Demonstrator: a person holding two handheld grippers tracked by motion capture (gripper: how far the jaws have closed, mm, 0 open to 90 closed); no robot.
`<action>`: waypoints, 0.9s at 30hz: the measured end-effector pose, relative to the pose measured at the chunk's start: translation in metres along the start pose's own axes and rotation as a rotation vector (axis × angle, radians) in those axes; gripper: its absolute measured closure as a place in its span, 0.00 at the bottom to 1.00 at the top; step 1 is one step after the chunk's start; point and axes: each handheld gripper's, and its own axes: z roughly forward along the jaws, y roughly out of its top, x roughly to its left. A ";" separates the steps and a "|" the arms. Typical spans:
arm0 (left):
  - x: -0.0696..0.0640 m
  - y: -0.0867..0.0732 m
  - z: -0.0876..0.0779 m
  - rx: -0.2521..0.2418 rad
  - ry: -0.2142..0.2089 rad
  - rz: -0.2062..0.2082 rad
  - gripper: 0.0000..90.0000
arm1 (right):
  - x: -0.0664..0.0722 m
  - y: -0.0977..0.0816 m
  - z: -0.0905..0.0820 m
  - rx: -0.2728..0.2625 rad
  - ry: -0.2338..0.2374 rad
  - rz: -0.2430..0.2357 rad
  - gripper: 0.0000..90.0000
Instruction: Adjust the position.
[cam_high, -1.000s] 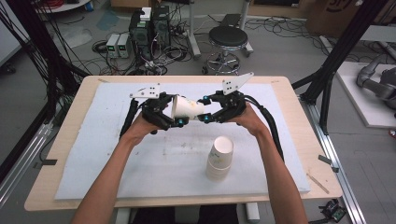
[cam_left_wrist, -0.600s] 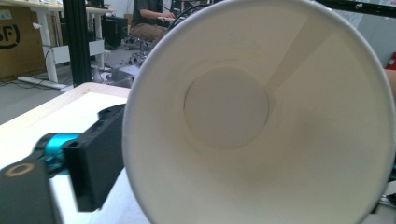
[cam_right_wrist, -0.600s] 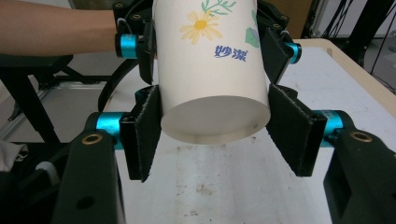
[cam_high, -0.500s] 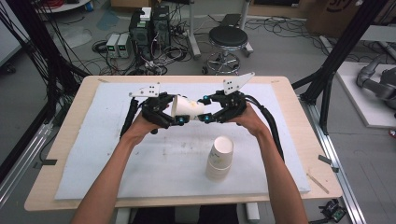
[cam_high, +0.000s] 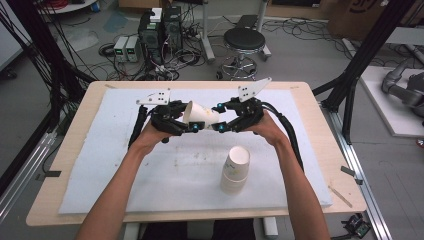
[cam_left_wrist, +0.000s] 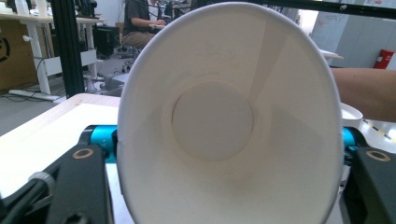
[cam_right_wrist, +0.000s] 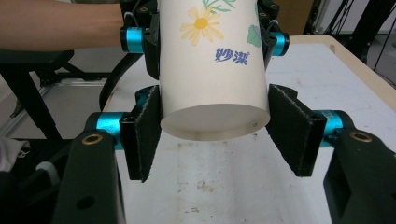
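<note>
A white paper cup (cam_high: 202, 116) with a flower print lies on its side in the air above the mat, held between both grippers. My left gripper (cam_high: 187, 122) is shut on its rim end, and in the left gripper view the cup's open mouth (cam_left_wrist: 212, 121) faces the camera. My right gripper (cam_high: 220, 122) is shut on the base end. In the right gripper view its pads (cam_right_wrist: 147, 135) press both sides of the cup (cam_right_wrist: 212, 70), with the left gripper (cam_right_wrist: 205, 37) clamped farther along.
A stack of paper cups (cam_high: 236, 170) stands upright on the white foam mat (cam_high: 125, 165), in front of the right hand. The mat covers most of the wooden table (cam_high: 60, 215). A stool (cam_high: 245, 40) and electronics sit on the floor beyond.
</note>
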 end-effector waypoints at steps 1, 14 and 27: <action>0.000 0.000 0.000 0.000 0.002 0.003 0.38 | 0.000 0.000 0.000 0.000 0.000 -0.002 0.42; 0.000 0.000 0.000 0.020 0.010 -0.002 0.37 | 0.003 0.004 0.006 0.051 -0.064 0.008 0.17; -0.003 0.004 -0.007 0.096 0.059 0.028 0.37 | 0.004 0.006 -0.003 0.052 -0.111 0.052 0.17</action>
